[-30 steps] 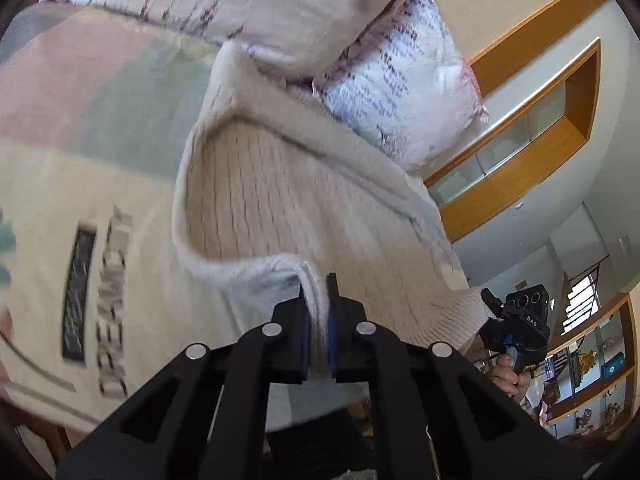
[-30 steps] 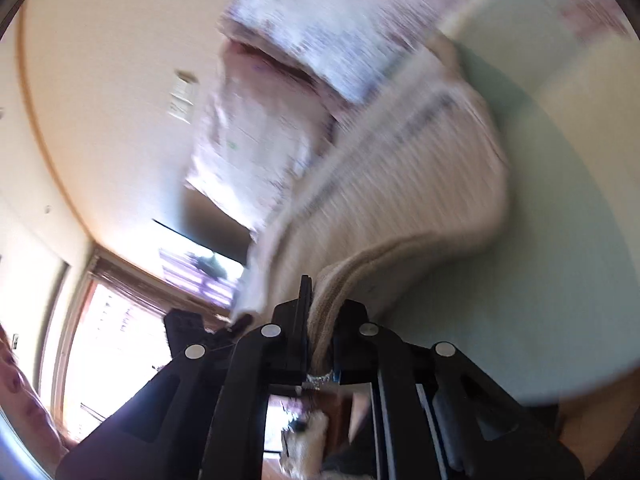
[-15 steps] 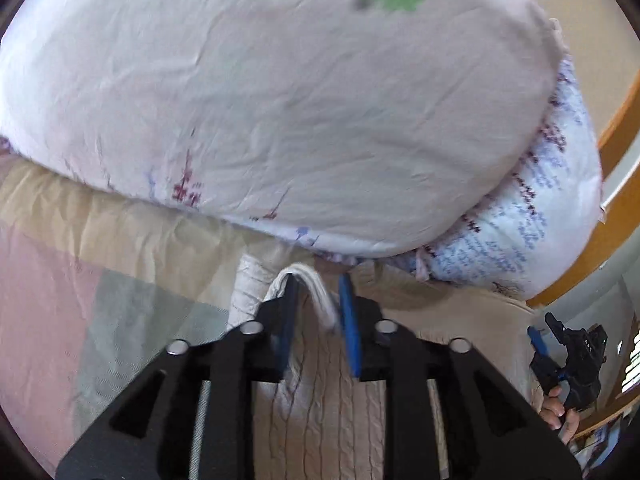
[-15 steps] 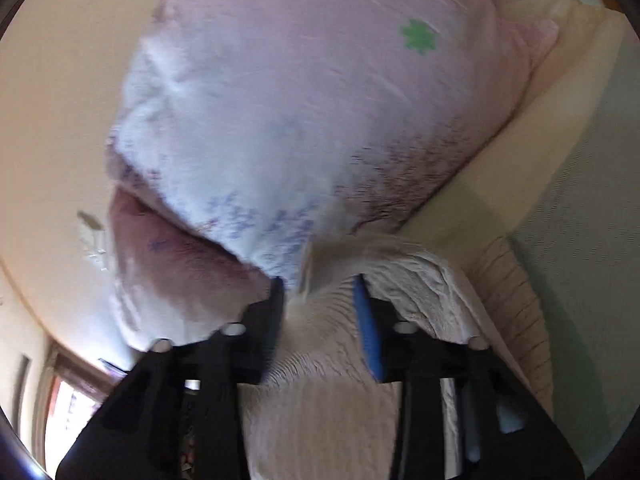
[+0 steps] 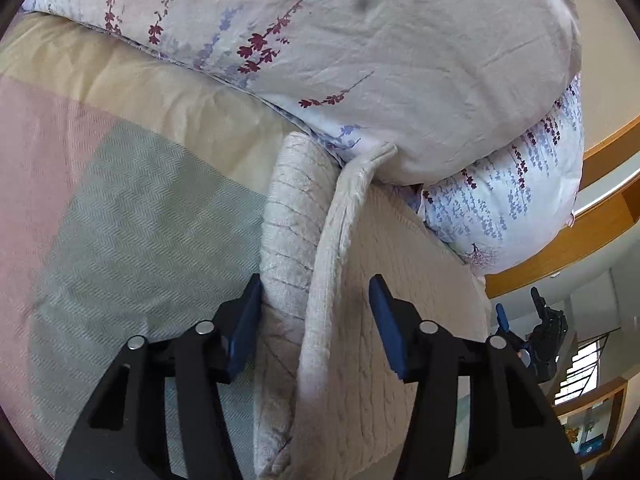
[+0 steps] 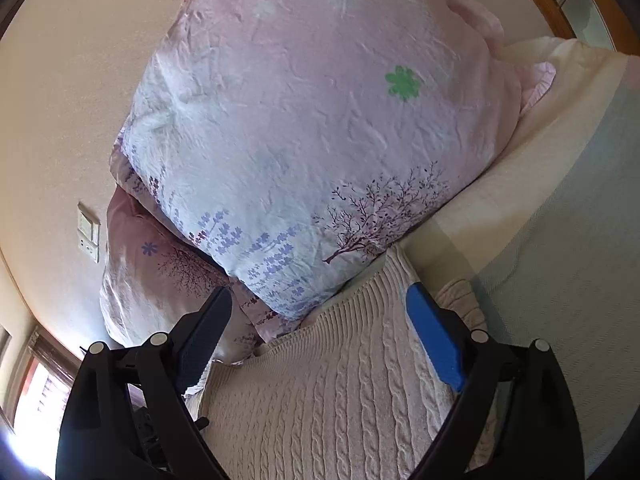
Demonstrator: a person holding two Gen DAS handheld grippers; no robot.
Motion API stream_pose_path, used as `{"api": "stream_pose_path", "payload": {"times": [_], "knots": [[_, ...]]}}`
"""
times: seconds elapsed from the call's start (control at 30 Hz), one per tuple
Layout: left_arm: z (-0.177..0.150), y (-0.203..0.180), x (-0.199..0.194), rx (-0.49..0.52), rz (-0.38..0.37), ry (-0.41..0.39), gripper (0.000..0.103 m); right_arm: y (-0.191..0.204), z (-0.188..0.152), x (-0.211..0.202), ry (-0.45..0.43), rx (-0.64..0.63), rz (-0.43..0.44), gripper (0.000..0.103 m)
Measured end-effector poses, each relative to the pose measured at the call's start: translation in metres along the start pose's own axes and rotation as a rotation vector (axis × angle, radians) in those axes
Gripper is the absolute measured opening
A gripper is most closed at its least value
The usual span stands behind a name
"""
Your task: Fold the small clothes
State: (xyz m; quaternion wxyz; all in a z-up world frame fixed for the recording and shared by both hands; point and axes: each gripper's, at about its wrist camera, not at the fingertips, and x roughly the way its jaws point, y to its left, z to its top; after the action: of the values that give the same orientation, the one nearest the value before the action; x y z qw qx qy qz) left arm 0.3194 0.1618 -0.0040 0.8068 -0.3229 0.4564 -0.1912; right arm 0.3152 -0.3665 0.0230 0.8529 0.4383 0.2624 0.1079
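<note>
Your left claw (image 5: 316,320) and right claw (image 6: 320,332) both gape, holding nothing; the sweater (image 6: 340,400) lies folded over on the bed (image 5: 120,220), pillows (image 6: 320,120) at twelve o'clock. Further folds likely remain.

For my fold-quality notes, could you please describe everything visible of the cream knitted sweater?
The sweater is cream cable-knit with a ribbed hem, apparently soft wool. It lies flat on the pastel checked blanket, its far edge against the floral pillows. In the left view a thick edge is turned over into a raised fold. Both hand-held grippers, the left hand-held gripper and the right hand-held gripper, are open over it, gripping nothing.
</note>
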Motion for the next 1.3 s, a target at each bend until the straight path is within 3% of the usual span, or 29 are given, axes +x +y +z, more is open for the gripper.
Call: {"api": "stream_pose_path", "payload": {"times": [0.03, 0.07, 0.17, 0.3, 0.4, 0.47, 0.53, 0.6, 0.63, 0.7, 0.77, 0.83, 0.9, 0.97, 1.1, 1.13, 1.2, 1.23, 1.3], "knots": [[-0.001, 0.008, 0.004, -0.052, -0.039, 0.017, 0.028, -0.003, 0.001, 0.001, 0.011, 0.015, 0.009, 0.091], [-0.002, 0.017, 0.009, -0.135, -0.097, 0.035, 0.022, -0.004, 0.001, 0.002, 0.018, 0.024, 0.014, 0.091], [-0.002, 0.008, 0.003, -0.181, -0.163, 0.004, 0.017, -0.007, 0.004, -0.003, 0.024, 0.048, 0.044, 0.091], [-0.002, -0.084, 0.001, -0.036, -0.299, -0.022, 0.015, -0.007, 0.014, -0.020, -0.019, 0.061, 0.074, 0.091], [-0.007, -0.168, 0.033, 0.071, -0.435, -0.005, 0.015, -0.006, 0.023, -0.038, -0.072, 0.036, 0.049, 0.090], [-0.017, -0.213, 0.075, 0.093, -0.528, 0.065, 0.016, -0.009, 0.030, -0.050, -0.097, 0.006, -0.004, 0.090], [-0.032, -0.248, 0.130, 0.069, -0.638, 0.225, 0.022, -0.018, 0.038, -0.054, -0.076, -0.004, -0.044, 0.090], [-0.049, -0.266, 0.165, 0.033, -0.705, 0.356, 0.038, -0.030, 0.044, -0.053, -0.034, 0.010, -0.063, 0.091], [-0.054, -0.269, 0.167, 0.047, -0.703, 0.363, 0.043, -0.037, 0.048, -0.053, -0.007, 0.026, -0.061, 0.091], [-0.056, -0.264, 0.148, 0.130, -0.671, 0.289, 0.072, -0.047, 0.054, -0.052, 0.050, 0.047, -0.055, 0.092], [-0.051, -0.247, 0.123, 0.194, -0.567, 0.177, 0.082, -0.052, 0.054, -0.047, 0.117, 0.054, -0.060, 0.095], [-0.045, -0.226, 0.106, 0.262, -0.346, 0.091, 0.087, -0.055, 0.051, -0.038, 0.185, 0.058, -0.087, 0.095], [-0.044, -0.206, 0.109, 0.293, -0.152, 0.104, 0.087, -0.058, 0.043, -0.022, 0.276, 0.070, -0.131, 0.095], [-0.050, -0.190, 0.121, 0.286, -0.074, 0.161, 0.087, -0.060, 0.033, -0.006, 0.356, 0.076, -0.150, 0.094], [-0.066, -0.173, 0.149, 0.294, -0.009, 0.247, 0.087, -0.057, 0.017, 0.015, 0.451, 0.041, -0.155, 0.085], [-0.070, -0.174, 0.155, 0.295, -0.016, 0.232, 0.088, -0.055, 0.015, 0.016, 0.452, 0.026, -0.154, 0.080], [-0.074, -0.176, 0.159, 0.286, -0.046, 0.215, 0.085, -0.054, 0.012, 0.019, 0.460, 0.011, -0.172, 0.058], [-0.075, -0.175, 0.161, 0.261, -0.072, 0.199, 0.080, -0.056, 0.011, 0.020, 0.466, 0.038, -0.141, 0.049], [-0.076, -0.170, 0.164, 0.209, -0.103, 0.195, 0.056, -0.059, 0.010, 0.018, 0.460, 0.083, -0.080, 0.045]]}}
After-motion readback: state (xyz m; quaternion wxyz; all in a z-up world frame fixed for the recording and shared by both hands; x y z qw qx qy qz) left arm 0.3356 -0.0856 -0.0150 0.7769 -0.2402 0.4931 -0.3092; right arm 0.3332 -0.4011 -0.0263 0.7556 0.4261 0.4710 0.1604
